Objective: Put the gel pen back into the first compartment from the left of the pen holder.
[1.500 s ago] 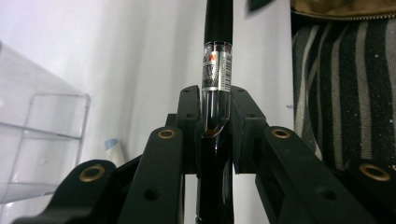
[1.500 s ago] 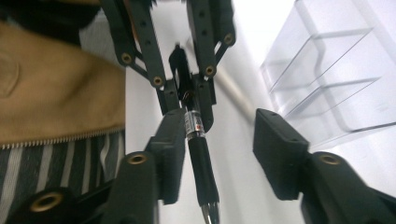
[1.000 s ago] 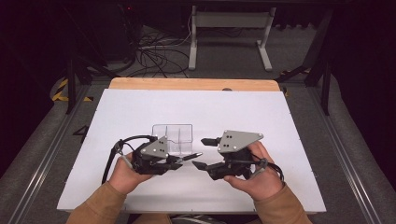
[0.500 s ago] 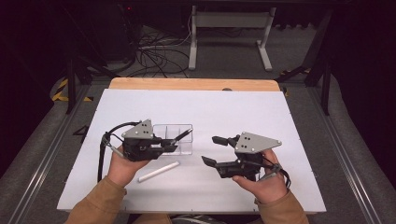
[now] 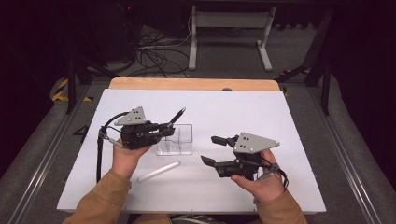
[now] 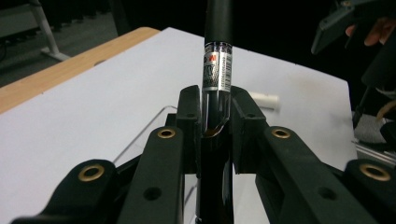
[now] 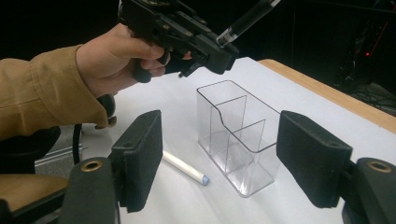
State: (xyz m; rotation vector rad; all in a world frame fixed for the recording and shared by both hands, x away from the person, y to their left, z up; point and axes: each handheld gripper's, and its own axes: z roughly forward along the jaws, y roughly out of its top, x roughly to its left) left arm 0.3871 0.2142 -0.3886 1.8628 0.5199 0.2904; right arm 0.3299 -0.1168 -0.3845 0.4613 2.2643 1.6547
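The black pen's [image 6: 217, 56] tip is cut off above the left gripper [image 5: 163, 127], perhaps capped.

High view overlooks table [image 5: 289, 121]; gripper views sit close, sharing it.

The left gripper [image 6: 215, 116] clamped a black pen [image 6: 217, 60] between its jaws, above a white table [image 6: 112, 93]. A white stick [image 6: 264, 101] lay beyond; a clear box [image 6: 154, 122] sat below.

Cables [image 5: 149, 51] beyond the white table [image 5: 224, 107]
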